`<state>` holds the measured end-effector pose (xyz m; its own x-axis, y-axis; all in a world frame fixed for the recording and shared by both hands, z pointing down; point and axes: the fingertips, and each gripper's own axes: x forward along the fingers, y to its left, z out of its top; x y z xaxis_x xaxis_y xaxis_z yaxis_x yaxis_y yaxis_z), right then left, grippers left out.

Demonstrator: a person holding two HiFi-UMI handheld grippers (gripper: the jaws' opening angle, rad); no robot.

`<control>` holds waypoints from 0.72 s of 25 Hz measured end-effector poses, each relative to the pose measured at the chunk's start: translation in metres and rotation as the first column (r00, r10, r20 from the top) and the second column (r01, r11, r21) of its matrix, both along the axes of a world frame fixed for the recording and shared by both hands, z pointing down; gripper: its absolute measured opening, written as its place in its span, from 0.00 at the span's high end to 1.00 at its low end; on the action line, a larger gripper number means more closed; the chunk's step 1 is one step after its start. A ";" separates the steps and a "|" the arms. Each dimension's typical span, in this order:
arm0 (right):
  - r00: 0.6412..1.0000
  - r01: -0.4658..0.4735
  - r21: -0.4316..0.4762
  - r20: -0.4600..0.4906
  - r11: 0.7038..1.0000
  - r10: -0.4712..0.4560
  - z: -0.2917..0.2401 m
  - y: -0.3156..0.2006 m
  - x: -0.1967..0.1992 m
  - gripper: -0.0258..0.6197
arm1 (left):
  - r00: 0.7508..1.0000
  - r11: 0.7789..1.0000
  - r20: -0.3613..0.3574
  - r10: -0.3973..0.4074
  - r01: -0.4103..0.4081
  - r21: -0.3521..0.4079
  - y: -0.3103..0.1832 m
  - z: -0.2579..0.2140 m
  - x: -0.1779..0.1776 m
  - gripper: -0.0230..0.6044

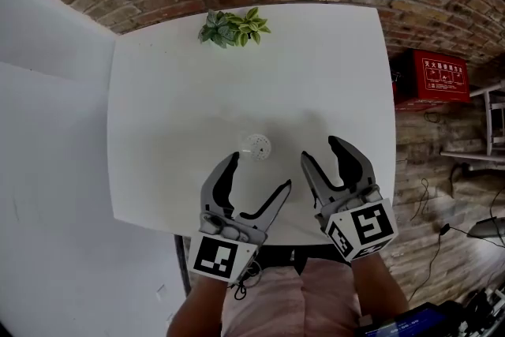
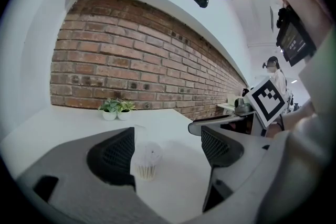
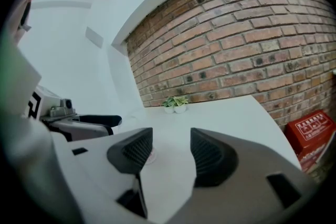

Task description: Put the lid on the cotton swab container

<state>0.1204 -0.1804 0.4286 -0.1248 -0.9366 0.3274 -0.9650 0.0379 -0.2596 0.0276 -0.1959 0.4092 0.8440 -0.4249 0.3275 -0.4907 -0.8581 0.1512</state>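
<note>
The cotton swab container (image 1: 256,144) is a small clear round tub of swabs standing on the white table (image 1: 189,91). In the left gripper view the container (image 2: 147,161) stands just ahead, close to the left-hand jaw. My left gripper (image 1: 259,172) (image 2: 168,139) is open and empty just in front of the container. My right gripper (image 1: 321,148) (image 3: 170,140) is open and empty to the container's right. Only a sliver of the container (image 3: 151,155) shows past one jaw in the right gripper view. I cannot make out a separate lid.
A small potted plant (image 1: 233,28) sits at the table's far edge against the brick wall. A red box (image 1: 438,76) lies on the floor to the right, with cables nearby. A white wall panel borders the table's left side.
</note>
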 end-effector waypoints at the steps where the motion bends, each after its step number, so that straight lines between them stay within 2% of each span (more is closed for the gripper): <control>1: 1.000 0.000 0.000 -0.001 1.000 0.000 0.000 0.000 0.000 0.61 | 1.000 1.000 0.003 0.005 -0.005 0.000 0.001 0.000 0.001 0.32; 18: 1.000 -0.013 -0.002 0.008 1.000 0.013 0.006 0.005 0.009 0.61 | 0.998 0.998 0.024 0.053 -0.054 0.021 0.001 -0.001 0.024 0.32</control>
<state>0.1290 -0.1759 0.4343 -0.1155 -0.9374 0.3286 -0.9632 0.0248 -0.2678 0.0516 -0.1949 0.4078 0.8580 -0.3864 0.3384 -0.4471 -0.8861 0.1219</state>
